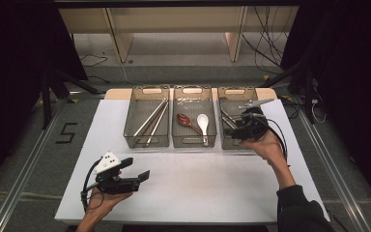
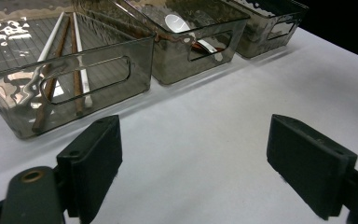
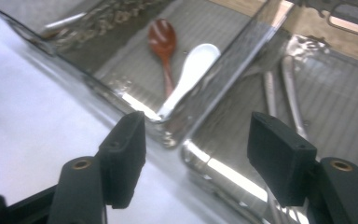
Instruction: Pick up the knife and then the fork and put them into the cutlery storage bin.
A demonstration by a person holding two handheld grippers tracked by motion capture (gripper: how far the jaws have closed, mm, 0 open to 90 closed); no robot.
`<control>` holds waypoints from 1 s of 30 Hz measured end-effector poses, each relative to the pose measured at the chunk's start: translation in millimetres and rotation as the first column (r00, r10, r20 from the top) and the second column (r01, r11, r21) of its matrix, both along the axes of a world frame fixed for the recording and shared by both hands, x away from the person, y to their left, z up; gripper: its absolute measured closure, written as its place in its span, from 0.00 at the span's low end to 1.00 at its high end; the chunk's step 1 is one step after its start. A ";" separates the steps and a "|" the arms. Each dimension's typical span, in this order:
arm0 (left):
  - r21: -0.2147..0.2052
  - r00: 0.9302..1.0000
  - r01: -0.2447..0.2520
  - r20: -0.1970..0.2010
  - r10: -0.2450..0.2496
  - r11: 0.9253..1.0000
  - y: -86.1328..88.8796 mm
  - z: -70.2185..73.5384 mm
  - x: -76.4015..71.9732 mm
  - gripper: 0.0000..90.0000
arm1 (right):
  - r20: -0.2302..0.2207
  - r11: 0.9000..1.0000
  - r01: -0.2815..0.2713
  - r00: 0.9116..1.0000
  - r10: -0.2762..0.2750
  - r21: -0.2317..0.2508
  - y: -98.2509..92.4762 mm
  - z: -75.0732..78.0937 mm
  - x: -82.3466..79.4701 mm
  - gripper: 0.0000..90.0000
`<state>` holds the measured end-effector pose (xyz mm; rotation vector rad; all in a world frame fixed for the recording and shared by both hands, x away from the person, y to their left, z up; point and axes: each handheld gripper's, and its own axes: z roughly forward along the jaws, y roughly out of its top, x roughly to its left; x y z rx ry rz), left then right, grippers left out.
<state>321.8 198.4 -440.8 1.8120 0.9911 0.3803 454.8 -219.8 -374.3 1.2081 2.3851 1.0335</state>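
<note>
Cutlery sits sorted in three smoky plastic bins in a row at the far side of the white desk [image 1: 188, 179]: chopsticks [image 1: 150, 119] in the left bin [image 1: 146, 123], a red spoon [image 1: 187, 122] and a white spoon [image 1: 203, 124] in the middle bin [image 1: 193, 123], metal utensils [image 3: 279, 88] in the right bin [image 1: 233, 118]. Right tongs [image 1: 232, 122] hover over that bin, apart and empty. Left tongs [image 1: 136, 168] rest apart near the front edge. Sorting looks nearly or fully finished; no loose cutlery lies on the desk.

Lab recording bay — black curtains [image 1: 9, 53], loose cables [image 1: 265, 43] (floor rails [image 1: 19, 188]).
</note>
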 end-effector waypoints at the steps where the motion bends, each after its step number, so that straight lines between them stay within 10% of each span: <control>1: -0.001 1.000 0.000 0.000 0.000 1.000 -0.1 0.0 0.0 0.20 | 0.005 1.000 -0.002 1.000 0.002 0.008 0.8 0.2 -3.0 0.41; 30: 0.006 1.000 0.011 -0.007 -0.011 1.000 -3.6 0.2 3.2 0.20 | 0.105 0.983 -0.061 0.994 0.043 0.175 10.2 -19.9 -64.9 0.32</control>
